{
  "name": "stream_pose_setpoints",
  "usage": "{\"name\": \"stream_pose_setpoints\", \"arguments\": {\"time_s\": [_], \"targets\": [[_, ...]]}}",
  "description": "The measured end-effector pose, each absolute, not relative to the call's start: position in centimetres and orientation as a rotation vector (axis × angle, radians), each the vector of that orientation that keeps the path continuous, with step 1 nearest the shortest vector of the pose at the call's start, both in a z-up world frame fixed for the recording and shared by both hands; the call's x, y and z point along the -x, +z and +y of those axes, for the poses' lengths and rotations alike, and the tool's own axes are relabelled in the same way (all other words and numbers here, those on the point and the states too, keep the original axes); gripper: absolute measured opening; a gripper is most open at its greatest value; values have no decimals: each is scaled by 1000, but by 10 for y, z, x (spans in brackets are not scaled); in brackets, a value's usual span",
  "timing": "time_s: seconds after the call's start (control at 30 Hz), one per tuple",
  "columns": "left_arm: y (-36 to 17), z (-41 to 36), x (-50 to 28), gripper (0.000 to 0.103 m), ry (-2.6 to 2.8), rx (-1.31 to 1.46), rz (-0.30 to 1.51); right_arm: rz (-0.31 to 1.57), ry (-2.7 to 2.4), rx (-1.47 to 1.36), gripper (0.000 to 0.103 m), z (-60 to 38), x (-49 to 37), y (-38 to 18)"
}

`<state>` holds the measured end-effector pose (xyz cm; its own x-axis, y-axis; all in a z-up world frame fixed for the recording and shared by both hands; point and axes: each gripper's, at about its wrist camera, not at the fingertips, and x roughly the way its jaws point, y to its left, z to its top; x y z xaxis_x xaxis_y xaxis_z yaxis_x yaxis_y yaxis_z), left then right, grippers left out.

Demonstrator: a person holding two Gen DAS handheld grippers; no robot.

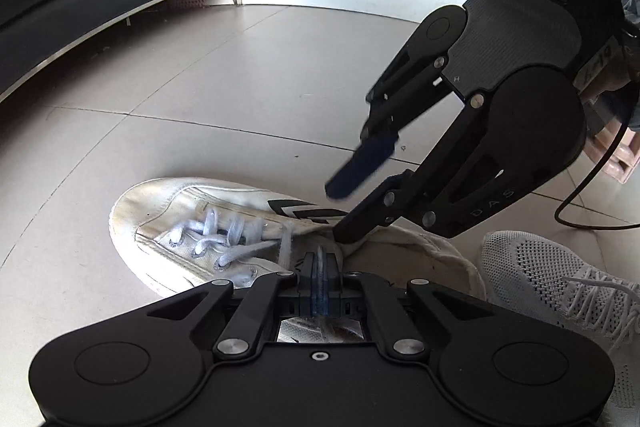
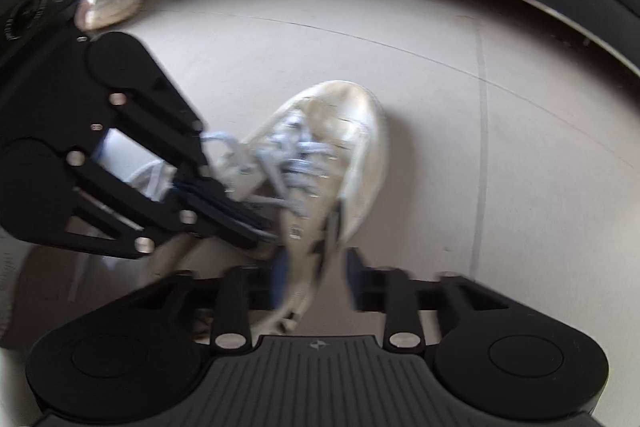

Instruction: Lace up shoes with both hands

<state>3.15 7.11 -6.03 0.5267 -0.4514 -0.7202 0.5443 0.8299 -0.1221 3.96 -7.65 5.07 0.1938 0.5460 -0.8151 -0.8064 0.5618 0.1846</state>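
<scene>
Tiled floor [image 1: 240,87]: shoe [image 1: 192,223] under both grippers.

My left gripper [image 1: 320,267] is clamped tight, blue pads pressed flat together, a strand of the lace [image 1: 285,247] seems pinched between them, pointing steeply down. My right gripper [image 1: 340,205] comes in from the right, also angled down, jaws parted with clear space between the blue pad and the other finger. In the right wrist view my right gripper [image 2: 314,279] is blurred, jaws apart, nothing gripped.
</scene>
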Motion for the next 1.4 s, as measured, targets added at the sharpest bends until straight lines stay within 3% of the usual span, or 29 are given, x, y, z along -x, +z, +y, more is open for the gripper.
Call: {"name": "stream_pose_setpoints", "arguments": {"time_s": [0.43,0.5,0.6,0.63,0.67,1.03,1.07,1.4], "targets": [[-60,67,-25,0,-561,-112,807,824,1040,410,41,-60,-21,66],[-61,69,-26,0,-562,-86,819,805,1061,463,36,-50,-17,67],[-61,70,-26,0,-556,-79,825,796,1068,538,21,-39,-14,60],[-61,70,-25,0,-555,-83,824,802,1073,525,12,-38,-14,59],[-61,71,-25,0,-555,-79,822,787,1079,546,10,-37,-10,58],[-67,77,-28,0,-546,3,766,788,1015,574,12,-43,-15,55],[-67,77,-27,0,-543,7,760,792,1012,566,18,-44,-17,55],[-69,77,-25,0,-549,27,724,825,986,558,27,-54,-20,61]]}}
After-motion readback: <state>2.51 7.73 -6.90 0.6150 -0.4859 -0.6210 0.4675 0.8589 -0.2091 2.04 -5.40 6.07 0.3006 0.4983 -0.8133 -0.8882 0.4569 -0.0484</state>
